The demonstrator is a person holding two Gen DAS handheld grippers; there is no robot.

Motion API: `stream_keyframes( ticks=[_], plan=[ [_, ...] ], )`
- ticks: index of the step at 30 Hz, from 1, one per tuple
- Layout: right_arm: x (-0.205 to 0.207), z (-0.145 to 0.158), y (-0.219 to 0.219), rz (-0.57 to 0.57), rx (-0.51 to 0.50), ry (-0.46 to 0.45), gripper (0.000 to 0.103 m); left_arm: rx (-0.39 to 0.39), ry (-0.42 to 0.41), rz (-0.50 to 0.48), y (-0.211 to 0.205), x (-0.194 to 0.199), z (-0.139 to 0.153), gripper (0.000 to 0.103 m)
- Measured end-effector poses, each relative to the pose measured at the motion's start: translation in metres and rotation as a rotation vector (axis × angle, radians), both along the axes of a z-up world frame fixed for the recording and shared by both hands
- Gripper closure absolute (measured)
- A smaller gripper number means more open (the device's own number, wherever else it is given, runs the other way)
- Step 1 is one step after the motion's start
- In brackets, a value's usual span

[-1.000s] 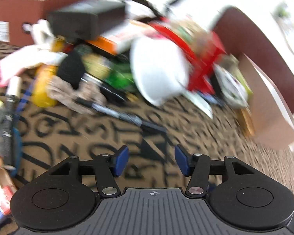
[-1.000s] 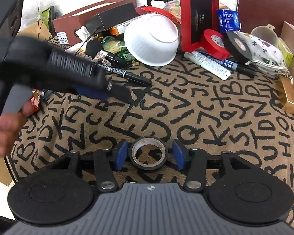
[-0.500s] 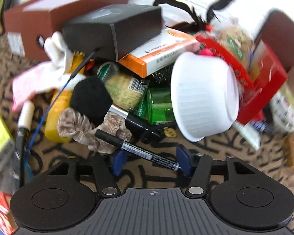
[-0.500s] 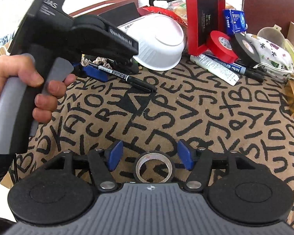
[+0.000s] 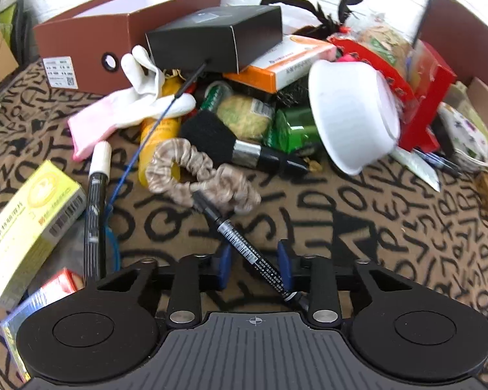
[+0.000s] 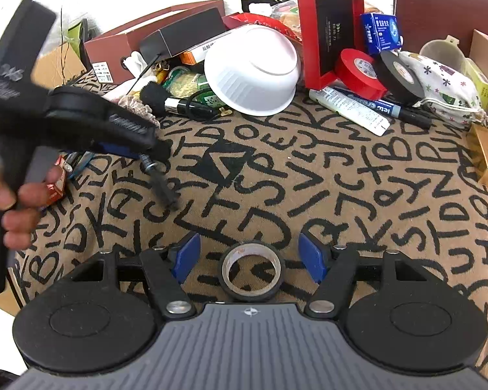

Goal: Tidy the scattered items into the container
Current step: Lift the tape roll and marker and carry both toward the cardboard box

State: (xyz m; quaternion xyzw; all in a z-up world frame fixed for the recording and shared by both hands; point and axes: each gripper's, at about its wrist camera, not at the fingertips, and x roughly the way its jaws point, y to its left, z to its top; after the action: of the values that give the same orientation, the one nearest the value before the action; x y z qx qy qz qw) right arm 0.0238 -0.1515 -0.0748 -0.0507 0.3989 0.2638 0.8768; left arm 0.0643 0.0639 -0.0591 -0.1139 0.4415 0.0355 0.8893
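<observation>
Lettered cloth covers the counter. At 11 o'clock in the left wrist view stands the open brown box, clutter heaped beside it. Smaller, the left gripper has just been closing; its fingers now pinch the black marker. Right gripper fingers stand wide, clear of the small tape roll lying between them.

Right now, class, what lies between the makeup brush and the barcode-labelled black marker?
A beige scrunchie, between brush and marker; the marker's far end overlaps it. The left wrist view shows this.
</observation>
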Motion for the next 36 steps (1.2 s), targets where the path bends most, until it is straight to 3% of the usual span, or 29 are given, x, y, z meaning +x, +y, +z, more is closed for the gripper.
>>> stream_keyframes(
  ticks=[2,5,6,9,10,14,16,18,19,23,24,26,36],
  plan=[
    [-0.003,0.000,-0.001,0.002,-0.006,-0.004,0.032,-0.029,0.000,-0.040,-0.003,-0.003,-0.001,0.096],
    [-0.008,0.000,-0.002,0.000,-0.015,-0.011,0.035,-0.055,0.005,-0.123,-0.015,-0.006,-0.001,0.097],
    [-0.009,0.000,-0.003,-0.003,-0.022,-0.015,0.040,-0.057,0.009,-0.148,-0.020,-0.007,-0.001,0.097],
    [-0.012,0.001,-0.006,-0.010,-0.035,-0.022,0.050,-0.032,0.003,-0.161,-0.030,-0.010,-0.001,0.084],
    [-0.013,0.001,-0.008,-0.012,-0.031,-0.019,0.050,-0.040,0.004,-0.161,-0.029,-0.011,-0.001,0.072],
    [-0.015,0.002,-0.009,-0.014,-0.039,-0.019,0.050,-0.033,0.013,-0.196,-0.029,-0.017,0.001,0.071],
    [-0.016,0.001,-0.007,-0.010,-0.050,-0.025,0.051,-0.003,0.017,-0.224,-0.032,-0.020,0.000,0.079],
    [-0.015,0.002,-0.006,-0.009,-0.047,-0.024,0.056,0.006,0.019,-0.235,-0.033,-0.021,-0.001,0.078],
    [-0.015,0.002,-0.007,-0.013,-0.042,-0.021,0.056,0.007,0.019,-0.237,-0.033,-0.021,-0.001,0.072],
    [-0.014,0.001,-0.007,-0.024,-0.035,-0.017,0.056,0.037,0.008,-0.253,-0.039,-0.021,-0.003,0.072],
    [-0.014,0.000,-0.006,-0.025,-0.037,-0.019,0.056,0.050,0.004,-0.260,-0.041,-0.021,-0.003,0.072],
    [-0.014,0.000,-0.005,-0.023,-0.042,-0.026,0.056,0.058,0.003,-0.263,-0.042,-0.022,-0.003,0.097],
    [-0.020,0.011,-0.023,-0.071,0.004,-0.018,0.057,-0.031,-0.032,-0.284,-0.055,-0.029,0.018,0.098]
  ],
)
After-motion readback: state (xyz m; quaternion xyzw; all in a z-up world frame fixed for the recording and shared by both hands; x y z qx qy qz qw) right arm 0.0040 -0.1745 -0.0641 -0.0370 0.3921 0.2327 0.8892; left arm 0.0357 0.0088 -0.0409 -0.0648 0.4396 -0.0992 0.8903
